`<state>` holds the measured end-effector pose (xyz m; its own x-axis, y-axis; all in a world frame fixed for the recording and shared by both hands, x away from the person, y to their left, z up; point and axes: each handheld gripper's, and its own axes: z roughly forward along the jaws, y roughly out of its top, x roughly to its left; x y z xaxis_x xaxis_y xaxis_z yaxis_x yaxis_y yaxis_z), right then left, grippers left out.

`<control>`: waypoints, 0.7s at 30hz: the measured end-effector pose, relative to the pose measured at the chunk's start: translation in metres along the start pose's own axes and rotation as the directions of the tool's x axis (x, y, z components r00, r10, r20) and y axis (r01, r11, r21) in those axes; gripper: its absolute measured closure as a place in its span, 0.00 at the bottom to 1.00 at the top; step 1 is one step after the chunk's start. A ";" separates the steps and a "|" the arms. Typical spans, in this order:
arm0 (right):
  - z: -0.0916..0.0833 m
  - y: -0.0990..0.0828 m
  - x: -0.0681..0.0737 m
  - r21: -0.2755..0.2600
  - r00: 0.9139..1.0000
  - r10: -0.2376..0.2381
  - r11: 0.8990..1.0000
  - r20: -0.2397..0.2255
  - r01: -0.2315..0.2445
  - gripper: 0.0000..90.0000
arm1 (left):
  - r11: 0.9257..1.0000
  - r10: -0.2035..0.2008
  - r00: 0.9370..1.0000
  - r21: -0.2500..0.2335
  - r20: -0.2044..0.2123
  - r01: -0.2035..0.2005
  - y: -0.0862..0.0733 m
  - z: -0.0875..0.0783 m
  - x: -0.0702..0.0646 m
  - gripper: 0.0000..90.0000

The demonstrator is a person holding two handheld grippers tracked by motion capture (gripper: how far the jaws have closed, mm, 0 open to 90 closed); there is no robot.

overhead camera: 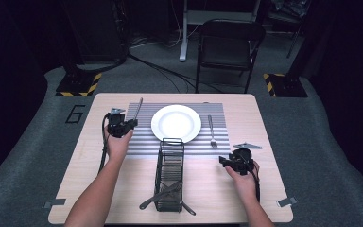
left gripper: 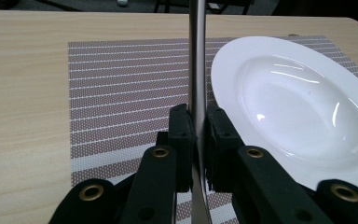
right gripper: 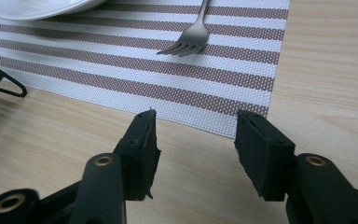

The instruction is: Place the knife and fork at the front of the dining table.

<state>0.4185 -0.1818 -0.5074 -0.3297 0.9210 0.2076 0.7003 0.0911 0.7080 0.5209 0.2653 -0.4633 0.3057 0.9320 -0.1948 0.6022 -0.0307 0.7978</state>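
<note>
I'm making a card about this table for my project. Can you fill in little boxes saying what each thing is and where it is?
left gripper: shut on a knife, held over the left part of the striped placemat
right gripper: open, holding nothing, over the bare table near the mat's corner
plate: white, in the middle of the mat
fork: lying on the mat, right of the plate
wire caddy: in front of the plate, with cutlery inside

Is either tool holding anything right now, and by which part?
The left tool grips a knife partway along its length, which end cannot be told. The right tool is open and empty.
</note>
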 end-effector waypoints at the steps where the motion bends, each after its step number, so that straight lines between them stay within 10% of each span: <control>1: 0.000 0.000 0.000 0.002 1.000 0.000 1.000 -0.003 0.000 0.53 | 1.000 -0.001 1.000 0.000 0.002 0.001 0.001 0.001 -0.001 0.91; 14: 0.000 0.000 0.000 -0.001 1.000 -0.002 1.000 -0.011 0.002 0.54 | 1.000 -0.023 0.998 0.001 -0.060 0.023 0.019 0.010 -0.018 0.92; 21: 0.001 0.001 0.000 0.001 1.000 -0.009 1.000 -0.014 0.009 0.54 | 0.990 -0.139 0.986 0.025 -0.093 0.142 0.021 0.028 -0.014 0.92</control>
<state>0.4196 -0.1815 -0.5075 -0.3448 0.9147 0.2109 0.6982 0.0998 0.7089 0.5496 0.2412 -0.4595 0.1495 0.9567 -0.2499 0.6577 0.0925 0.7476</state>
